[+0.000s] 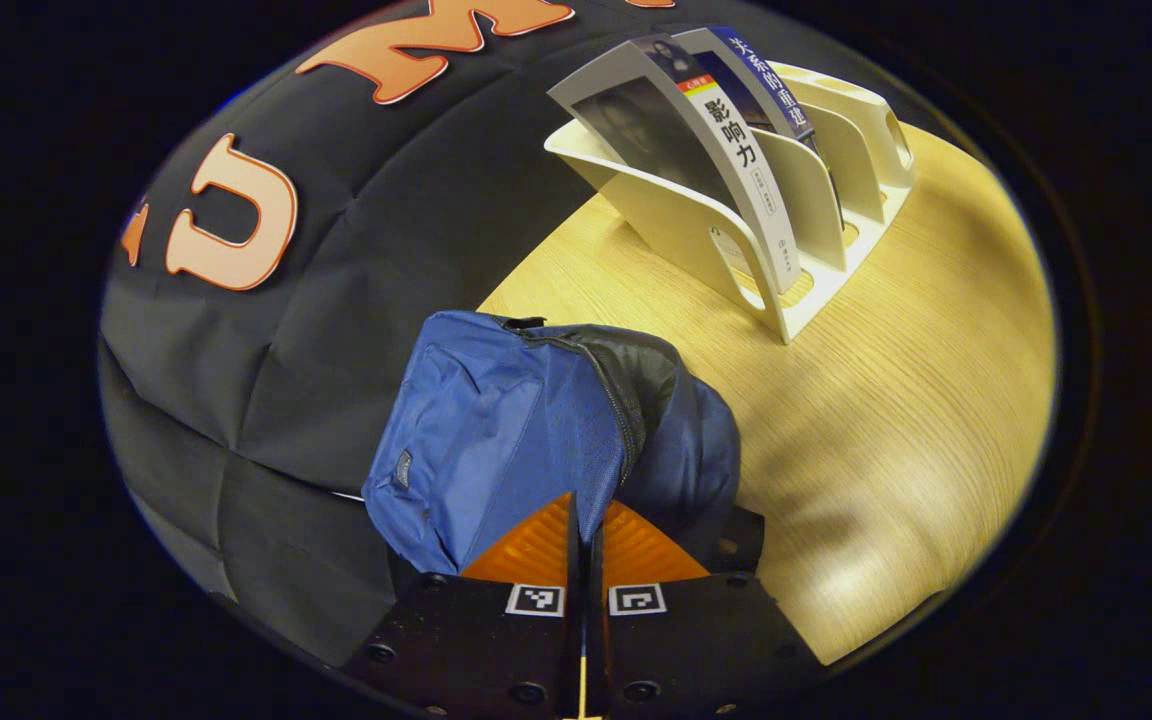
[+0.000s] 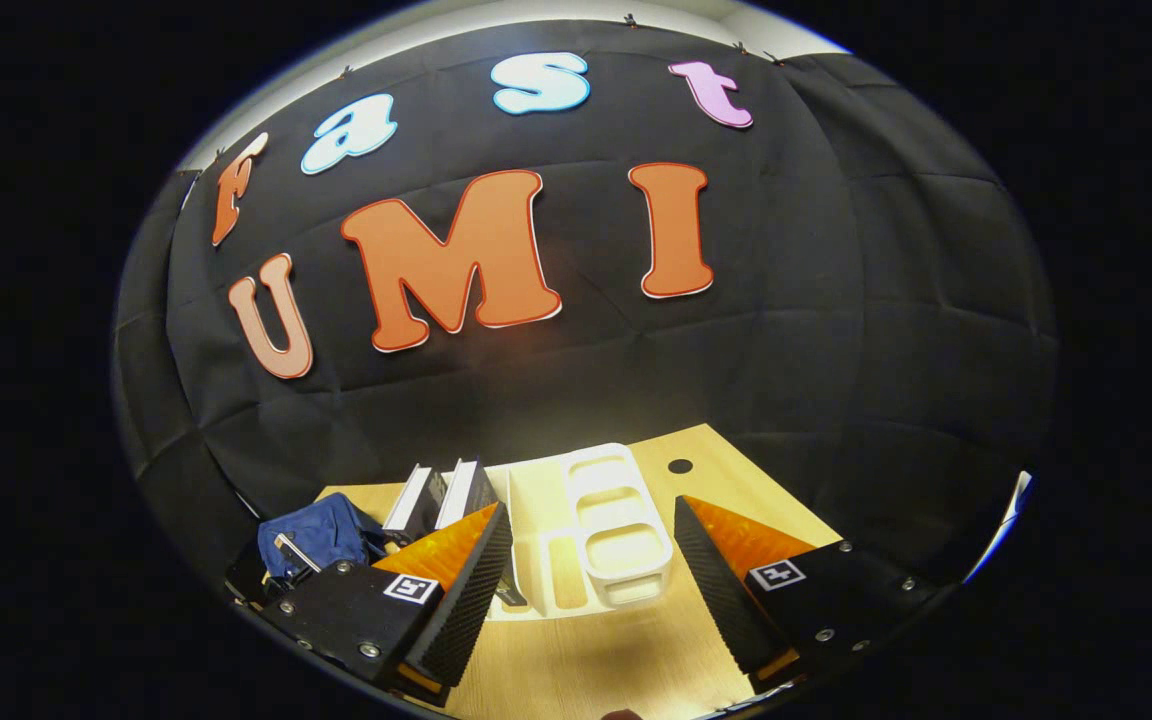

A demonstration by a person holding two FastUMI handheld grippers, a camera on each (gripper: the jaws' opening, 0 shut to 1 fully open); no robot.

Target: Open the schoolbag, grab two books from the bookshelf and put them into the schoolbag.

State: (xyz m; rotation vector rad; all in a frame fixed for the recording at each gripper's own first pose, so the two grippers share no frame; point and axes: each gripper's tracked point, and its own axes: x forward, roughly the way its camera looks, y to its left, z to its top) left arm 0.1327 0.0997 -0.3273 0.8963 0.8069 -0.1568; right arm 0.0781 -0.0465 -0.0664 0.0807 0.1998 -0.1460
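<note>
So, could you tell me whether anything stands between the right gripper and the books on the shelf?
Nothing visible does: the open right gripper faces the white shelf, and the two books lean in its left-hand slots.

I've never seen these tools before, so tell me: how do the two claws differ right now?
The left claw has its fingers pressed together on the edge of the blue schoolbag; the right claw is spread wide and holds nothing. The left sits right at the bag, while the right hangs above the table, facing the white bookshelf. Both carry small square black-and-white markers.
</note>
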